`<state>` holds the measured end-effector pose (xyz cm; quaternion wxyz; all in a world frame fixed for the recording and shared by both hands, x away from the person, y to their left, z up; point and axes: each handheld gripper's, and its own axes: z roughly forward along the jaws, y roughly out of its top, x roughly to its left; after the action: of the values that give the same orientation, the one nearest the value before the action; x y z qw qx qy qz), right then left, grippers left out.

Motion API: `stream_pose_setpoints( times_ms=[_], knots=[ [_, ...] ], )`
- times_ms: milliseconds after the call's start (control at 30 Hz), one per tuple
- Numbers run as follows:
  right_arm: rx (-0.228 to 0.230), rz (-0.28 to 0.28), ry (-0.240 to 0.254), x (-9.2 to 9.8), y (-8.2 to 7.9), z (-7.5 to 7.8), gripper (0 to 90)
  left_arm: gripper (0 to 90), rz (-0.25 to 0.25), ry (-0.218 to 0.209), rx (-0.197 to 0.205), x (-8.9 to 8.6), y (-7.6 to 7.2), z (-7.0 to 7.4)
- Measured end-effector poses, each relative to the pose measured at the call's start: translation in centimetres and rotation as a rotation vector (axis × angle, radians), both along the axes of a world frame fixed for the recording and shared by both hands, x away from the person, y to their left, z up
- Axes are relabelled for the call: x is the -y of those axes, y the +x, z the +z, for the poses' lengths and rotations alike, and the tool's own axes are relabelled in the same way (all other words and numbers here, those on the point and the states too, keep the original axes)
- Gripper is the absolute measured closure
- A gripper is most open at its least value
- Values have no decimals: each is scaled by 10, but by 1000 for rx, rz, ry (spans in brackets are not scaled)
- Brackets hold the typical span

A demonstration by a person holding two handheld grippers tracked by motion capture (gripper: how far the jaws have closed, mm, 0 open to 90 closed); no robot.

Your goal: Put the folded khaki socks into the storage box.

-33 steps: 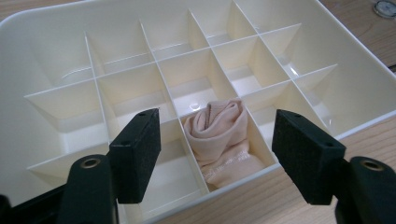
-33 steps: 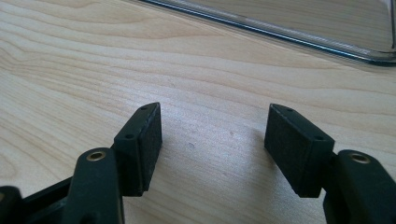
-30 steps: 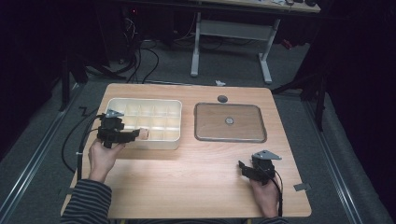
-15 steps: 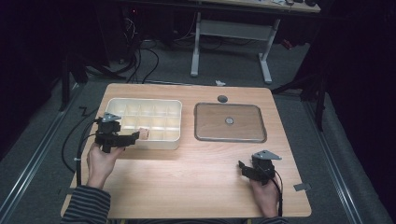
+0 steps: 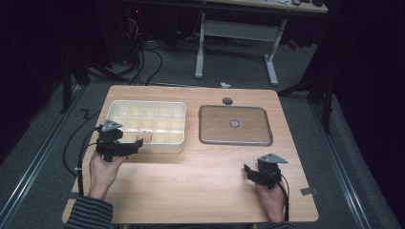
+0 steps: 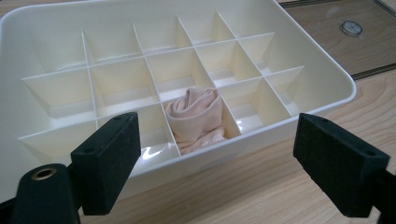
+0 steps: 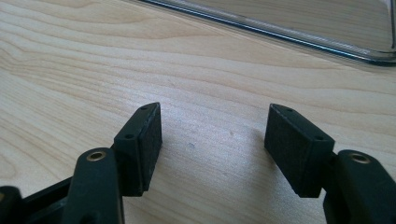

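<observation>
At the left of the table [image 5: 191, 186], the left gripper [image 5: 130, 148] hung just outside the near wall of the cream divided tray [image 5: 119, 106], its jaws spread wide with nothing between them. One rolled pink cloth [image 6: 196, 117] sat in a compartment of the tray's near row, roughly the middle one, upright and slightly loosened at the bottom. The likeliest slip here, as a judgement, was that the roll could spring open or lean over the thin divider, since nothing pinned it; and if the left gripper swung forward carelessly, a jaw could catch the tray's rim and shove the light tray across the wood. The compartments numbered fifteen by my count, three rows of five, and the other fourteen looked empty. Further right lay one flat brown lid or tray [image 5: 235, 125] with a small round knob at its centre, and one dark round grommet [image 5: 227, 100] behind it near the far edge. At the right, the right gripper [image 5: 250, 172] rested low over bare wood, its jaws also parted and holding nothing, well apart from the cloth; little risk arose there. There were two grippers in all.
</observation>
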<state>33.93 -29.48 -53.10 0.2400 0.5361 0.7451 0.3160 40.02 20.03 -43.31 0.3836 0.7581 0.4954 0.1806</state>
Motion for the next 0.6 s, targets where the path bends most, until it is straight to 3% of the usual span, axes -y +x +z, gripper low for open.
stream_pose_setpoints(
  times_ms=[100, 300, 600],
  knots=[
    [-1, -2, 1, 0, 0, 0, 369, 153, 14, 10, -23, 1, -2, -2],
    [-1, -2, 2, 0, 0, 0, 369, 154, 20, 17, -27, 3, -5, -6],
    [-1, -2, 2, 0, 0, 0, 369, 143, -31, -24, -46, 8, -13, -12]
  ],
)
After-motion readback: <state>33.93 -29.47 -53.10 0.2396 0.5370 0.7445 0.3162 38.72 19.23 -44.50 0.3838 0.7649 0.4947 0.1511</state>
